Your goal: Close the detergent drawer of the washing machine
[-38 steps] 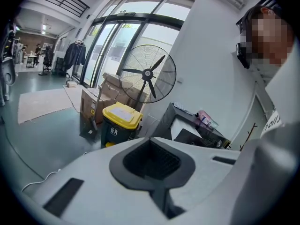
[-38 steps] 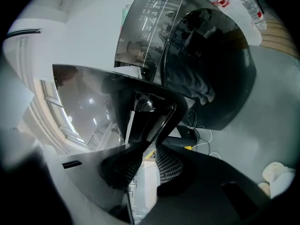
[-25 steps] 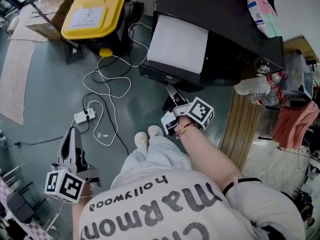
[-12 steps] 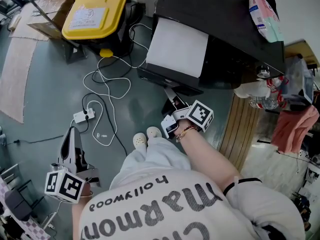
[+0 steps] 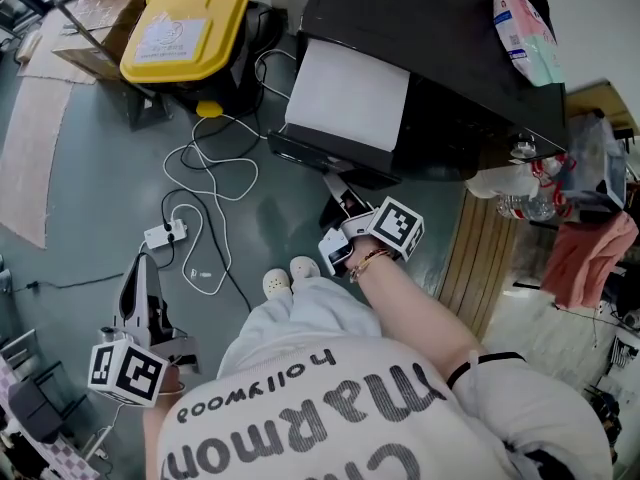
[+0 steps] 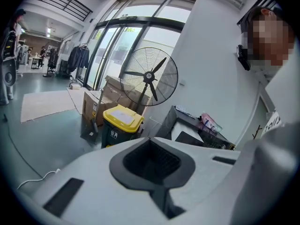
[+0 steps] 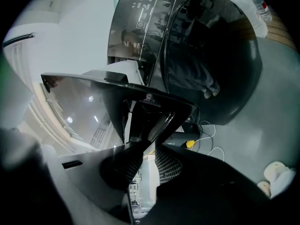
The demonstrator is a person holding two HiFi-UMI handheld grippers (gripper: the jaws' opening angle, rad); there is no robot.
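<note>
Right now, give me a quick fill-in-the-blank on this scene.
1. The detergent drawer of the washing machine stands ____.
2. The bin has a ____ lid.
3. The left gripper holds ____.
4. The white power strip lies on the ____.
Missing: open; yellow; nothing; floor.

Under you, the grey floor (image 5: 90, 218) carries the black washing machine (image 5: 440, 58), a yellow-lid bin (image 5: 185, 28), a white power strip (image 5: 165, 234), white cords (image 5: 215, 183) and a pale mat (image 5: 25, 158).
</note>
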